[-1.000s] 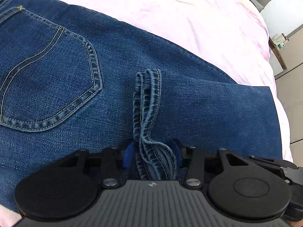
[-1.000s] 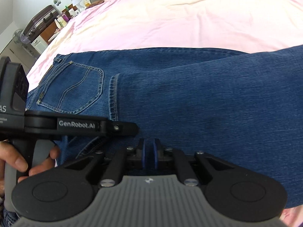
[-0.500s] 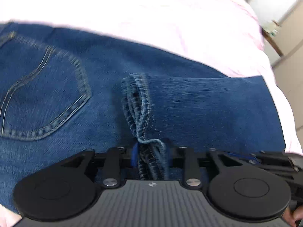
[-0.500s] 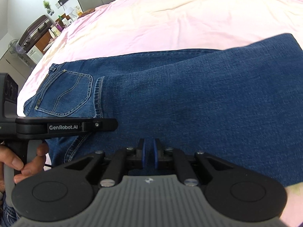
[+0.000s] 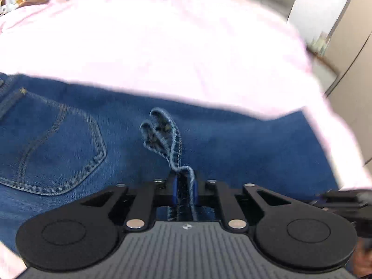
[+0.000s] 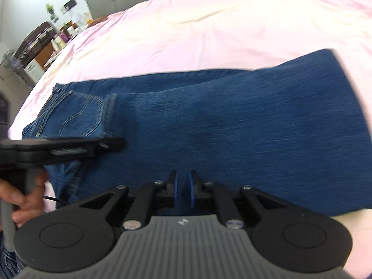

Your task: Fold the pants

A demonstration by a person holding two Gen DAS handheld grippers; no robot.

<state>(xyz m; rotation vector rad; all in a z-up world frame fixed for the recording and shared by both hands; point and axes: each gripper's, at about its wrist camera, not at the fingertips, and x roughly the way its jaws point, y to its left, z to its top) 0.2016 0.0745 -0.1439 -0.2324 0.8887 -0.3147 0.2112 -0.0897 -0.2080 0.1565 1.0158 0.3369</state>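
my left claw is clamped on the hem of the jeans, which lie folded on the pink bed. my right claw is slightly apart, holding nothing, above the denim.

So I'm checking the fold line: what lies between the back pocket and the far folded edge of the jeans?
In the right wrist view, the hem beside the back pocket, then plain denim to the folded edge.

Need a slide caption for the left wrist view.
Left tongs pinch the bunched hem of blue jeans on the pink bedsheet.
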